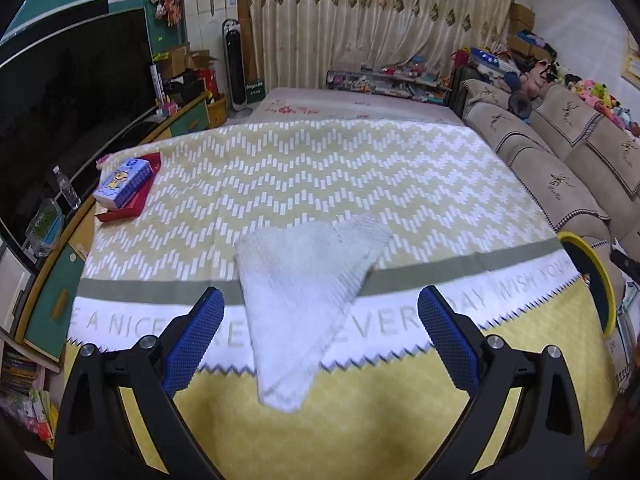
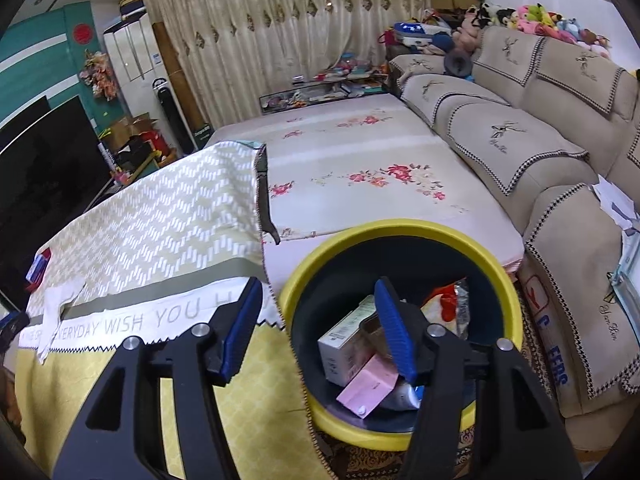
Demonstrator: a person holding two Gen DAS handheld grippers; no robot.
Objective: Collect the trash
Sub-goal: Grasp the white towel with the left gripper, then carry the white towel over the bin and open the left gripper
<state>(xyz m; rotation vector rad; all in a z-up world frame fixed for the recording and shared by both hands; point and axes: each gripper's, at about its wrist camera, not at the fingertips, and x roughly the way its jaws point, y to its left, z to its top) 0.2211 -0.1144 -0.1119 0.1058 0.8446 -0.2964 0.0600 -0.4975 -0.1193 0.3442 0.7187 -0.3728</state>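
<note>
My left gripper (image 1: 320, 332) has its blue-padded fingers (image 1: 196, 336) spread wide with nothing gripped; between them lies a crumpled white woven cloth (image 1: 304, 304), flat on the yellow-and-white zigzag table cover (image 1: 320, 168). My right gripper (image 2: 320, 328) stands about half open and empty, poised over the round yellow-rimmed dark bin (image 2: 404, 232) beside the table. Inside it I see a white carton (image 2: 344, 344), a pink box (image 2: 368, 392) and a red-and-silver wrapper (image 2: 452, 300). Far left on the cover, a blue cartoon tissue pack (image 1: 124, 182) rests on a red tray (image 1: 136, 204).
</note>
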